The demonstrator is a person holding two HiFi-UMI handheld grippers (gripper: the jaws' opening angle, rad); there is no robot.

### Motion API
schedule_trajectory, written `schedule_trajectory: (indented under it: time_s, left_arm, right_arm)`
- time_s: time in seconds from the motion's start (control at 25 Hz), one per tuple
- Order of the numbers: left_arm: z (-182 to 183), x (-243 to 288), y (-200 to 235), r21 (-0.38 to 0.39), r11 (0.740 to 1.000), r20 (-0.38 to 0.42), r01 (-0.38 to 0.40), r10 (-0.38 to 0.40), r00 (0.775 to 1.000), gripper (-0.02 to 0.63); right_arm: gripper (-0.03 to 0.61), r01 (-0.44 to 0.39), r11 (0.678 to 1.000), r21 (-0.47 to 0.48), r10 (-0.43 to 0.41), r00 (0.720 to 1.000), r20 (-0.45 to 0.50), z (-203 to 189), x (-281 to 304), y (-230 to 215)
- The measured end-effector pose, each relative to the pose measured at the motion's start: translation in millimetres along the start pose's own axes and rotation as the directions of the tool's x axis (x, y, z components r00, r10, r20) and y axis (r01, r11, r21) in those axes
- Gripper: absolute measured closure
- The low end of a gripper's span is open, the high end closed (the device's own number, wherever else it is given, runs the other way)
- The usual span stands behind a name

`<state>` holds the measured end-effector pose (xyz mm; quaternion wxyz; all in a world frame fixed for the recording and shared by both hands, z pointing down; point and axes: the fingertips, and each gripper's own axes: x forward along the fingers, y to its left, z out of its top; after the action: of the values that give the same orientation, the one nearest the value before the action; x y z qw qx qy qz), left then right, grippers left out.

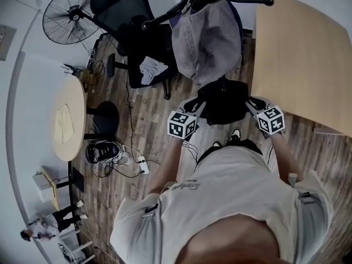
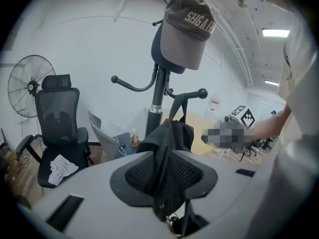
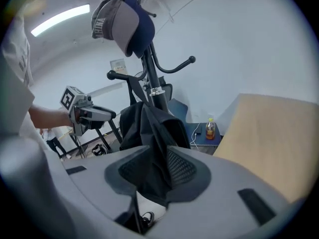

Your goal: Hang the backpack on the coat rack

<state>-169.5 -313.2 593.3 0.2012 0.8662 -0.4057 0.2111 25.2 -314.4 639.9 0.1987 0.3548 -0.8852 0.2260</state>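
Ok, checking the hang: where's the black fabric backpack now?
Centre of the head view: the black backpack hangs from a black metal coat rack hook, under the grey cap, between the left gripper and the right gripper.

Above the left claw [image 2: 164,176], the grey cap [image 2: 187,34] on the coat rack [image 2: 159,91] carries pale block letters, "SHGAH", and the rest curves out of sight. To the claw's right, a marker cube [image 2: 245,116] shows black-and-white square code patterns, no letters. Small wall notices [image 2: 214,103] beyond it are too blurred to read.
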Motion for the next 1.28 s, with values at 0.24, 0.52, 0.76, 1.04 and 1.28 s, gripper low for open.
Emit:
schedule_trajectory:
  time_s: [0.24, 0.52, 0.76, 1.04, 1.28]
  left_arm:
    - [5, -43, -11, 0.061, 0.998, 0.030, 0.016, -0.018, 0.999, 0.558]
    - [32, -79, -28, 0.142, 0.990, 0.114, -0.004, -0.012, 0.993, 0.580]
    - [68, -84, -36, 0.091, 0.996, 0.187, 0.008, -0.025, 0.982, 0.583]
    - [104, -101, -49, 0.111, 0.994, 0.262, -0.015, -0.015, 0.965, 0.583]
    - [128, -116, -62, 0.159, 0.984, 0.312, -0.086, 0.032, 0.949, 0.583]
  right_arm:
    - [0.562, 0.081, 0.993, 0.083, -0.089, 0.991, 0.098, 10, -30, 24]
    - [0.584, 0.086, 0.994, 0.073, -0.103, 0.957, 0.271, 73, -65, 77]
    - [0.584, 0.166, 0.986, -0.024, -0.149, 0.930, 0.335, 111, -87, 102]
    - [0.584, 0.235, 0.964, -0.128, -0.163, 0.894, 0.417, 145, -116, 119]
    - [0.584, 0.232, 0.963, -0.136, -0.140, 0.866, 0.480, 166, -134, 126]
